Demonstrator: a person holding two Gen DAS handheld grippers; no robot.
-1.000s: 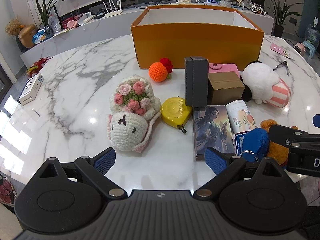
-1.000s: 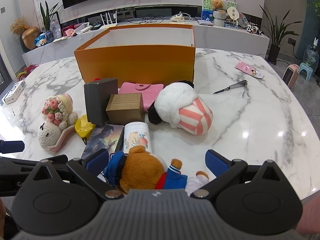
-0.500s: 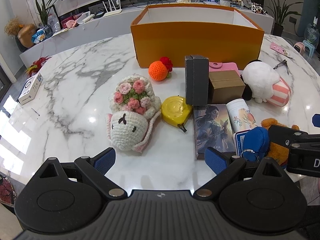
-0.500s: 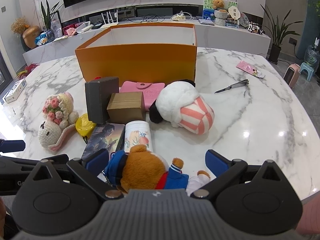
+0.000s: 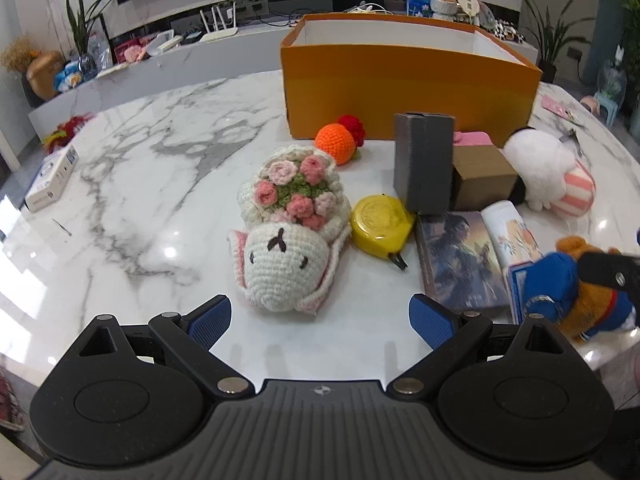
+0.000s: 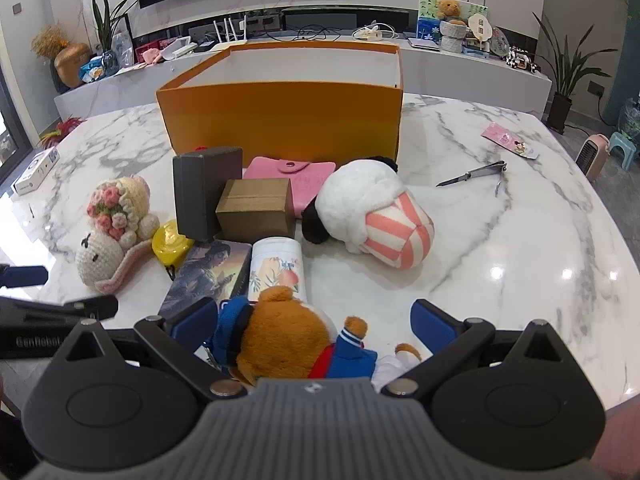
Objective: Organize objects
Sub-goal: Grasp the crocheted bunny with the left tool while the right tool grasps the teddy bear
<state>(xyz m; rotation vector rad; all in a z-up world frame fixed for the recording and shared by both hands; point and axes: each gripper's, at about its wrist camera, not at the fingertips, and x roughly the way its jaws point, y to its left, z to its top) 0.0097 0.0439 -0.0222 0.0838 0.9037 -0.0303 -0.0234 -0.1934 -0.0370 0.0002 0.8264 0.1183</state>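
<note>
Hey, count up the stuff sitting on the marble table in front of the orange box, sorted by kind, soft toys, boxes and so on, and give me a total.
Soft toys: 4 (crochet bunny, crochet orange, white plush, brown bear)
Boxes: 2 (grey box, cardboard box)
Tape measure: 1
Book: 1
Pink pouch: 1
Floral tube: 1
Total: 10

White lettering on the black left tool (image 6: pixel 52 312) at the right wrist view's left edge reads, perhaps, "GenRobot", its end cut off. Print on the small white box (image 5: pixel 51 178) stays illegible.
</note>
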